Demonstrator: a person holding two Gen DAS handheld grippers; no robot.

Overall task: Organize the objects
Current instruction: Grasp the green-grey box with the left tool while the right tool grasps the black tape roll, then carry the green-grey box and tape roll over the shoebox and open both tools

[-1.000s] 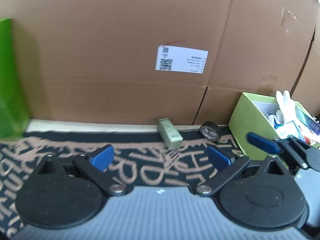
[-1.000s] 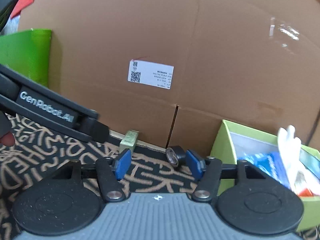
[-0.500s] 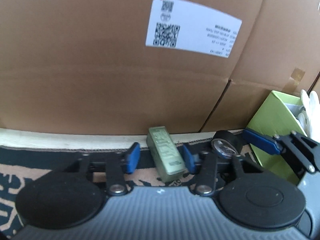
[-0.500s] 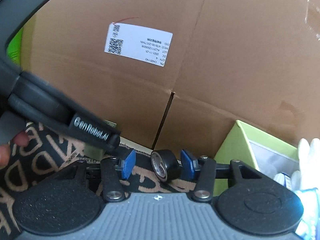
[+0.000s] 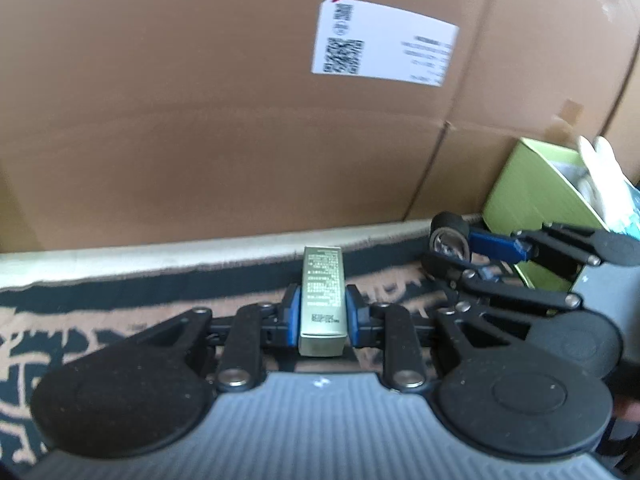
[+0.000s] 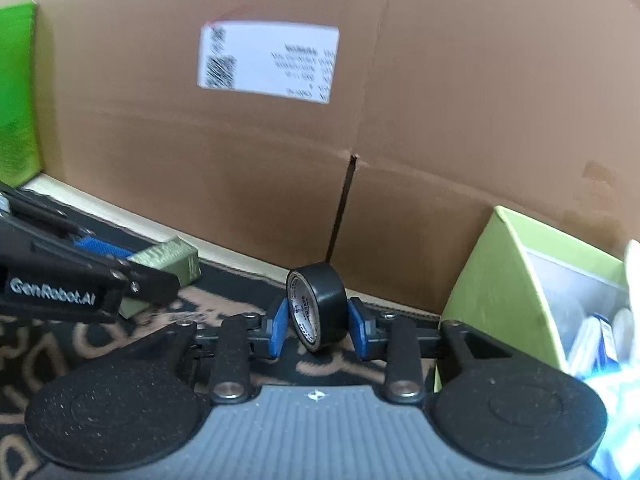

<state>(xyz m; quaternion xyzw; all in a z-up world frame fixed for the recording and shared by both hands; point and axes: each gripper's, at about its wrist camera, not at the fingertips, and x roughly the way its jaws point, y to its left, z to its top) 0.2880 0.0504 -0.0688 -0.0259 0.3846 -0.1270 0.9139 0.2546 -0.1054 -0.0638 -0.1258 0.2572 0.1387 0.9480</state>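
Grippers both closed down: left gripper (image 5: 322,316) pinches gold carton (image 5: 322,304); right gripper (image 6: 318,326) w/ 2 pads hugging black tape roll (image 6: 318,306), contact unclear.

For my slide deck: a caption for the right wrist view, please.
Right gripper brackets an upright black tape roll beside the green bin.
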